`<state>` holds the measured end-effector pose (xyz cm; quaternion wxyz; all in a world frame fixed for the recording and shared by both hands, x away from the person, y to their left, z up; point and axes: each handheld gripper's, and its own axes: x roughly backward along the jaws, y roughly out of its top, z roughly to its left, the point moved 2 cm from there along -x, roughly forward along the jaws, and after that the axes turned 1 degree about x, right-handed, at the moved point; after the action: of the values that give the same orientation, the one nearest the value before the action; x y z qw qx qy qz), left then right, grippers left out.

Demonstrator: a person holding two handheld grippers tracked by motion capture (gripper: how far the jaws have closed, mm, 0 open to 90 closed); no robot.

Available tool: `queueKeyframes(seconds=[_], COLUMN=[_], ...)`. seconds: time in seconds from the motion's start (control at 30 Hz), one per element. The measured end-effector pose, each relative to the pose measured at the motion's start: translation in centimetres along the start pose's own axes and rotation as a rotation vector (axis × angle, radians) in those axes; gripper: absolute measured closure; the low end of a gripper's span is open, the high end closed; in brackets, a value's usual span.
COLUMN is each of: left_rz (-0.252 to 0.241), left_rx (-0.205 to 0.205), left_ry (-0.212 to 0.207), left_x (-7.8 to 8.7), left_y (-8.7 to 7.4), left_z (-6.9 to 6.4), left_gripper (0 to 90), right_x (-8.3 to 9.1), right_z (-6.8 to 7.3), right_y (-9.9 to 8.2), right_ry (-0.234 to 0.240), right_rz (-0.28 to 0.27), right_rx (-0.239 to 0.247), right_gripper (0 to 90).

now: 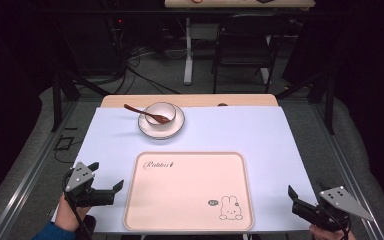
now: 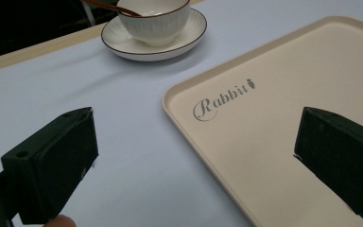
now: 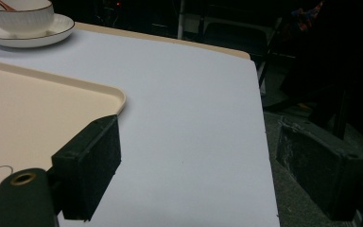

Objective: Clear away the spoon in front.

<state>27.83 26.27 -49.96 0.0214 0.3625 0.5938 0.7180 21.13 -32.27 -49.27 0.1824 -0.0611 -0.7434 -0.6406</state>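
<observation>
Dim room with a dark metal chair (image 1: 242,42) and cables on the floor at the back, and up front a desk (image 1: 260,135) covered in a pale lilac sheet. Sitting square in the near middle of it is a cream rectangular plastic tray (image 1: 189,190) with "Rabbit" lettering at one corner and a little bunny drawing at the other. Behind the tray, toward the far edge, a white ribbed ceramic bowl with a brown rim (image 1: 160,114) rests on a matching white saucer (image 1: 176,127), and a brown wooden spoon (image 1: 145,114) lies in the bowl with its handle sticking out to the left.

The left hand-held gripper (image 1: 107,176) is just beside the tray's left edge — jaws spread wide, nothing between them, one jaw over the sheet and the other over the tray. The right hand-held gripper (image 1: 293,200) is near the tray's right side at the desk's near right corner, also gaping wide and empty — touching nothing.
</observation>
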Motion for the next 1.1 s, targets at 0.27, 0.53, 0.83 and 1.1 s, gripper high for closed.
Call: queueKeyframes(seconds=[0.27, 0.53, 0.83, 1.1], left_rz=[-0.005, -0.025, -0.042, -0.049], left_rx=[-0.001, -0.005, 0.018, 0.007], left_ry=[-0.002, 0.006, -0.017, -0.002], left_x=[0.1, 0.4, 0.1, -1.2], left_y=[0.0, 0.0, 0.5, 1.2], left_z=[0.0, -0.1, -0.4, -0.3], left_gripper=[0.1, 0.1, 0.1, 0.1], right_x=[-0.1, -0.1, -0.2, -0.2], right_z=[0.0, 0.0, 0.0, 0.1], right_y=[0.0, 0.0, 0.0, 0.1], right_ry=[-0.001, -0.004, -0.002, 0.000], right_rz=[0.001, 0.003, 0.004, 0.002], right_rx=[-0.001, -0.001, -0.001, 0.004], right_gripper=[14.2, 14.2, 14.2, 14.2])
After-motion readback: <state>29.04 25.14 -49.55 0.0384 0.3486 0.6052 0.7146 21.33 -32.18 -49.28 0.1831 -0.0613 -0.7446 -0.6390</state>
